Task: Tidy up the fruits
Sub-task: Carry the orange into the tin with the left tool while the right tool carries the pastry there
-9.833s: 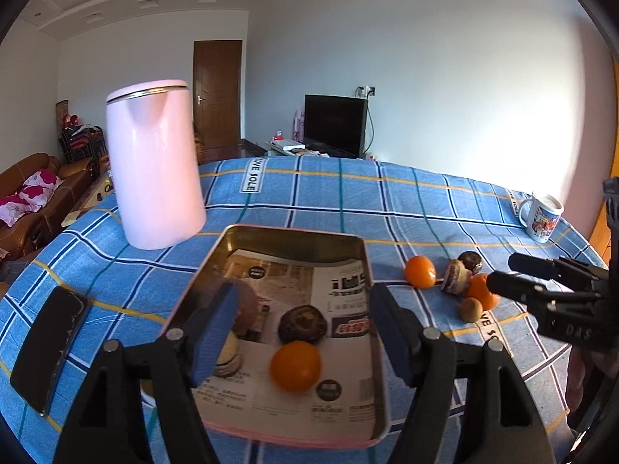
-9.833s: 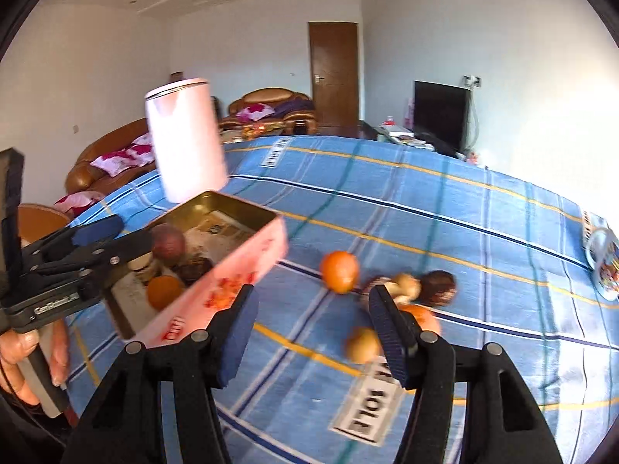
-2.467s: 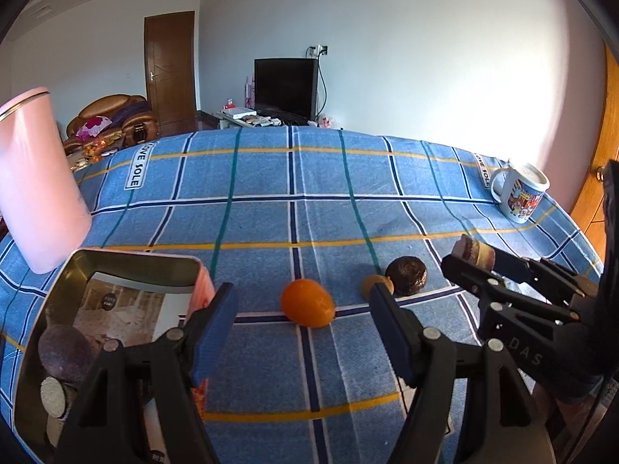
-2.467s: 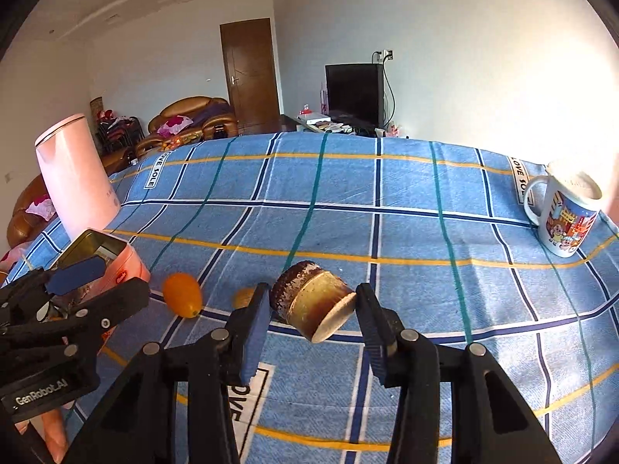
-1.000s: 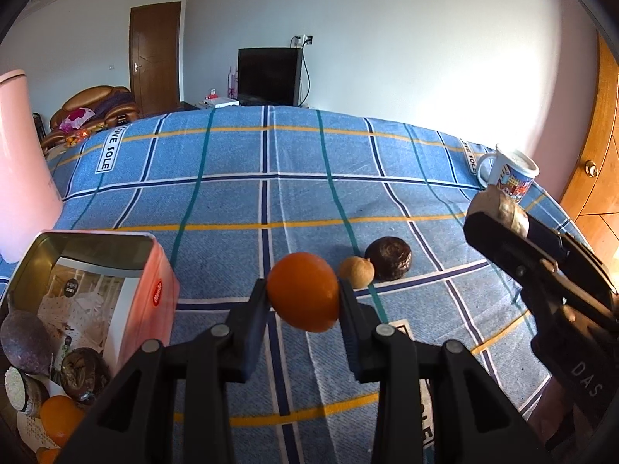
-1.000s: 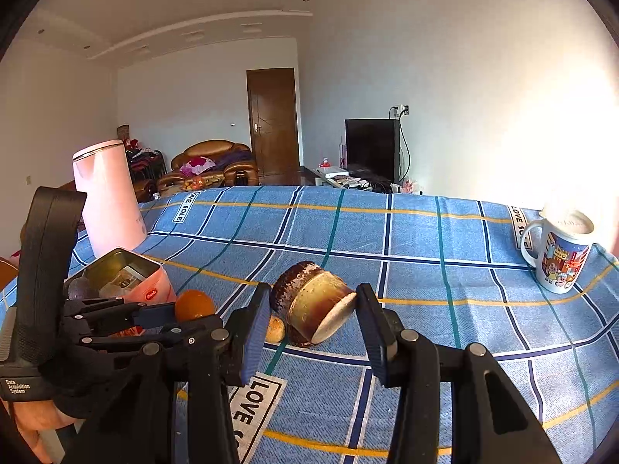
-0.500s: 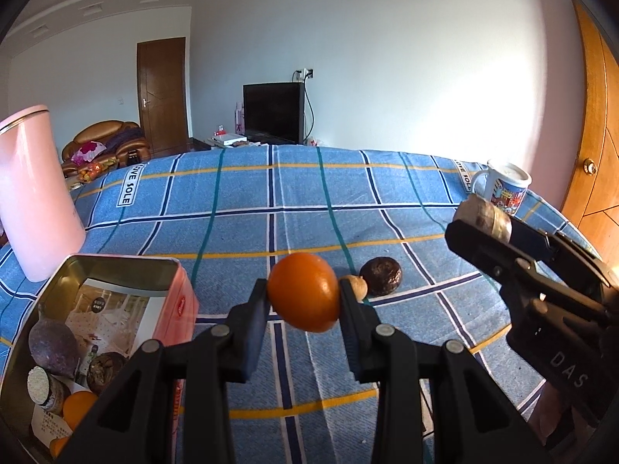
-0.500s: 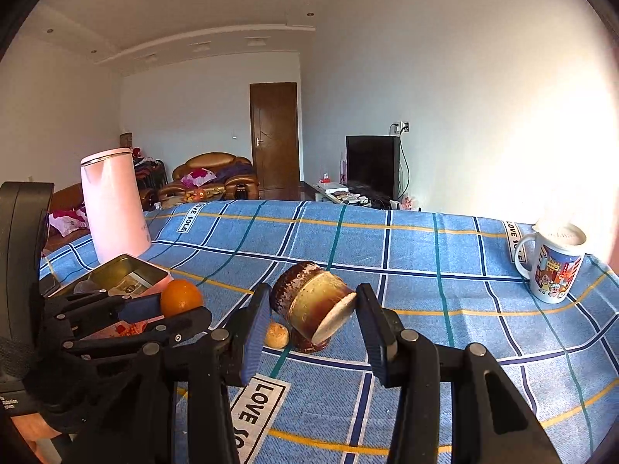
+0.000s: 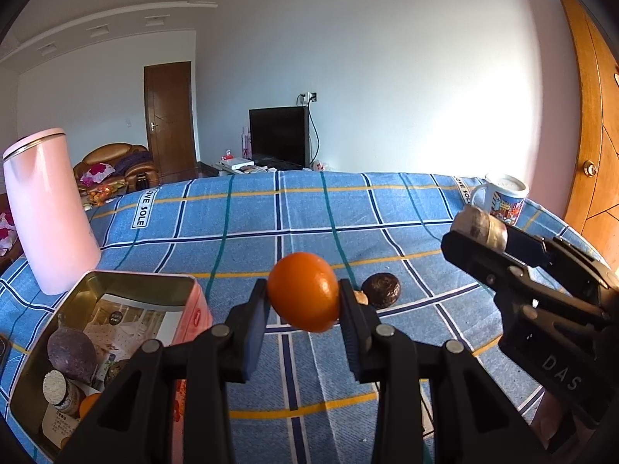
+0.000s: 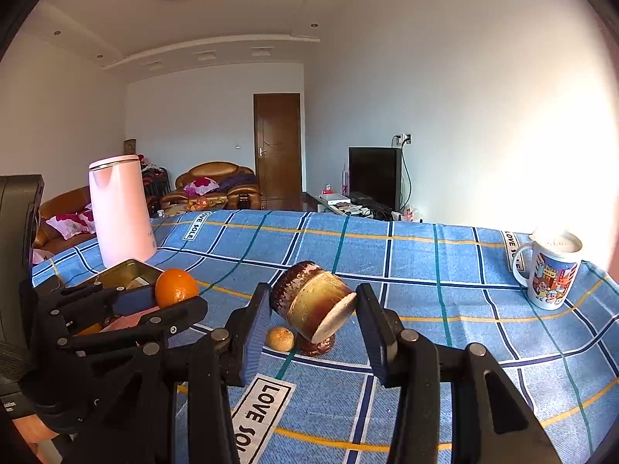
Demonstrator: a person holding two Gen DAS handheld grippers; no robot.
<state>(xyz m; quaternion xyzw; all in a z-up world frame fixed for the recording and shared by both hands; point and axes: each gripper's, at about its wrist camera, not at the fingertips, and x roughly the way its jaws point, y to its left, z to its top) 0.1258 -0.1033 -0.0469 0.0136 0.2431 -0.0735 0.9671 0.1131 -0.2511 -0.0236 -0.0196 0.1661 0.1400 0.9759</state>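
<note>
My left gripper (image 9: 303, 311) is shut on an orange (image 9: 303, 297) and holds it above the blue checked cloth, just right of the open metal tin (image 9: 127, 284). The tin holds a purple fruit (image 9: 71, 352), a cut brown piece and another orange. My right gripper (image 10: 311, 315) is shut on a brown cut cane piece (image 10: 311, 305), held in the air; it also shows in the left wrist view (image 9: 479, 228). A dark round fruit (image 9: 381, 290) and a small tan fruit (image 10: 281, 339) lie on the cloth beneath.
A tall pink kettle (image 9: 48, 212) stands behind the tin at the left. A printed mug (image 10: 551, 270) stands at the table's right edge. The tin's corner (image 10: 131, 270) shows behind the left gripper (image 10: 162, 303) in the right wrist view. A wooden door is at the far right.
Both grippers have risen a little with their loads still gripped. The table and tin sit lower in both views than half a second ago.
</note>
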